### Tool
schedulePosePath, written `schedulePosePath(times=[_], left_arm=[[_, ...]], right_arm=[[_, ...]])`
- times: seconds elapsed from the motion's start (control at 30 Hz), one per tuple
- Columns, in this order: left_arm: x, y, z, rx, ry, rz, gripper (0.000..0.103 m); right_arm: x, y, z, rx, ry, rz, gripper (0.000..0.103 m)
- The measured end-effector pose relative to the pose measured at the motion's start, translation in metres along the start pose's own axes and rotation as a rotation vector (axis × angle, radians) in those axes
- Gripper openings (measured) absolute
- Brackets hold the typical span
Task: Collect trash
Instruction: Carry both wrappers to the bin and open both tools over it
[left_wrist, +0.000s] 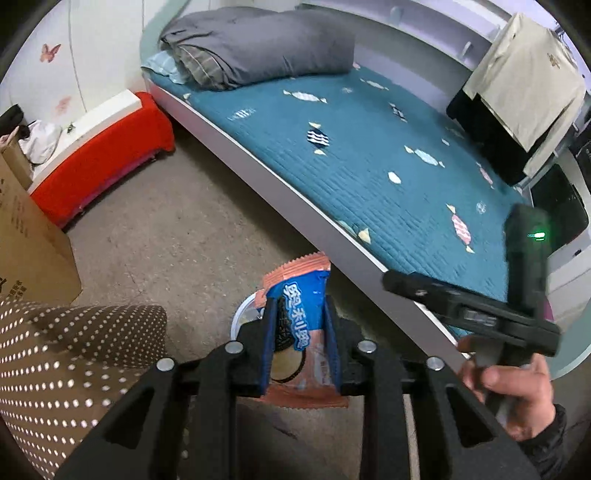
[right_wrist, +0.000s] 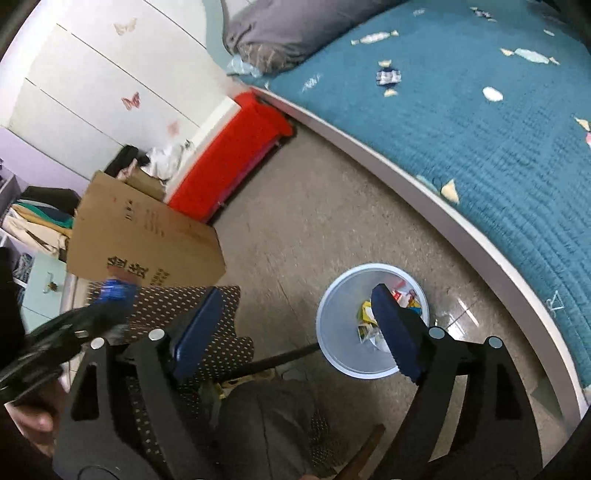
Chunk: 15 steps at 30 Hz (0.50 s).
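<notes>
Left tongs pinched light, crinkly blue-and-pink biscuit wrapper mid-body above pale round bin; right tongs gaped wide, empty.

Bedroom in a home, as seen from my tongs: bed with teal quilted cover printed with sweets; folded grey duvet at its head; butterfly stickers on white wall; red-covered bench; cardboard box; small bin on the floor.
</notes>
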<state>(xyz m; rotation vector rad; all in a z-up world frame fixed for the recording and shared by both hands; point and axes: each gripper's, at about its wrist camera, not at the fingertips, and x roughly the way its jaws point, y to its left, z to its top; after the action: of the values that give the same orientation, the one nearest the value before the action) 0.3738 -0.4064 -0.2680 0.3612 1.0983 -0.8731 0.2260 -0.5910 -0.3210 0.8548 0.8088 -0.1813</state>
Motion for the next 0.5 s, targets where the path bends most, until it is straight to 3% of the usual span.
schedulePosePath(times=[0.07,0.1,0.13,0.33,0.5], left_arm=[[0.005,-0.003,0.002,0.012,0.015,-0.003,0.054],[0.004,-0.005,0.003,0.015,0.006,0.012,0.081],[0.002,-0.006,0.004,0.016,-0.012,0.038,0.092],[-0.024,-0.008,0.001,0.038,-0.066,0.126,0.094],[-0.061,-0.006,-0.01,0.001,-0.141,0.182,0.094]], right_arm=[[-0.01,0.002,-0.001,-0.001,-0.015,0.0,0.084],[-0.015,0.003,-0.002,-0.004,-0.024,-0.002,0.084],[-0.019,0.005,-0.003,-0.007,-0.03,-0.006,0.086],[-0.032,0.013,-0.01,-0.001,-0.055,-0.032,0.097],[-0.045,0.034,-0.021,-0.037,-0.066,-0.068,0.097]])
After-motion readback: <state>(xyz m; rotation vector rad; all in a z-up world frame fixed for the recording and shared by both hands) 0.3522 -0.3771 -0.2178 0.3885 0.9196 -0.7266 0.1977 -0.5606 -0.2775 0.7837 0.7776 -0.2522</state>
